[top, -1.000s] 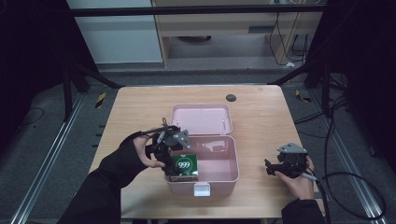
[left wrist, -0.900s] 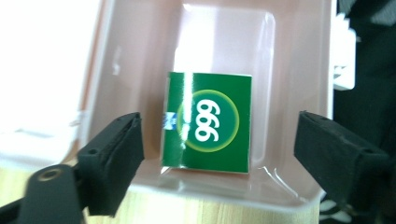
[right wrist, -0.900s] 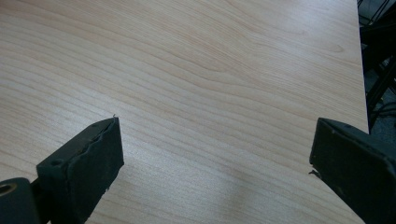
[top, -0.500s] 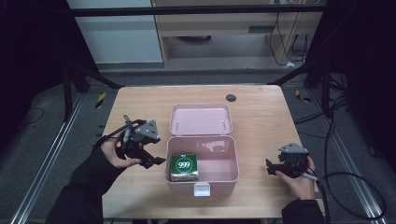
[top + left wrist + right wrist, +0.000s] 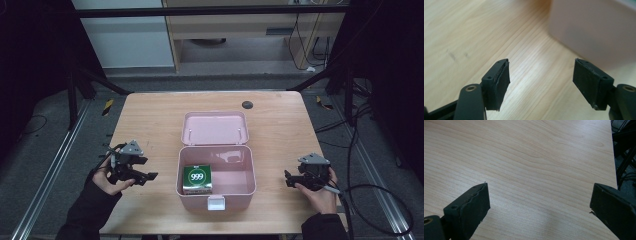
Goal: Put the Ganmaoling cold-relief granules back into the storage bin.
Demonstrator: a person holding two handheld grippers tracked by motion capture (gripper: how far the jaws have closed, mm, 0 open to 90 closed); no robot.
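A pink box [image 5: 235, 200] stands open in the middle of the table, its lid [image 5: 215, 128] tipped back. Inside, at the front left, lies a green pack marked 999 [image 5: 197, 179]. My left gripper [image 5: 150, 176] hovers low over the wood to the left of the box, pointing at it. In the left gripper view its jaws [image 5: 541, 72] have just been closing, but a gap remains and nothing is between them; the pink box wall [image 5: 594, 27] is ahead on the right. My right gripper [image 5: 287, 179] rests right of the box, open [image 5: 539, 195] over bare wood.
A small dark round spot [image 5: 247, 104] sits near the table's far edge. The wooden table [image 5: 150, 120] has free room on both sides of the box. Black frame bars and cables surround it, and the table's right edge [image 5: 610, 150] lies close to my right gripper.
My left gripper has drawn away from the green pack in the box, moving left and down to the table. The pack stays in the box. The right hand has kept still.
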